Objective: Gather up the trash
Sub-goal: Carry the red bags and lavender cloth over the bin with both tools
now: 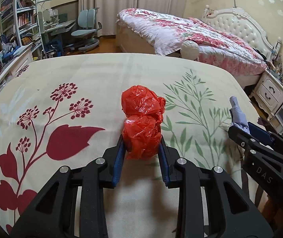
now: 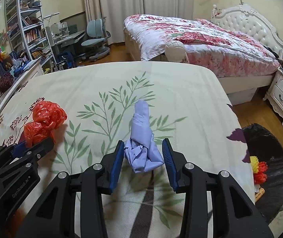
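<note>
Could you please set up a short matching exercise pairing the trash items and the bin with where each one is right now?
Things:
1. red plastic bag
2. pale blue crumpled paper
3. black-lined trash bin

Places:
A. between the right gripper's fingers
B. on the floor beside the bed's right edge
C. between the left gripper's fingers

Pairs: 1-C, 2-A, 3-B

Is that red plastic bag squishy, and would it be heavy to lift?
Probably squishy: the red plastic bag is thin, crinkled film that bulges between the left tool pads. It looks light, mostly air. The shiny film might slip a little.
</note>
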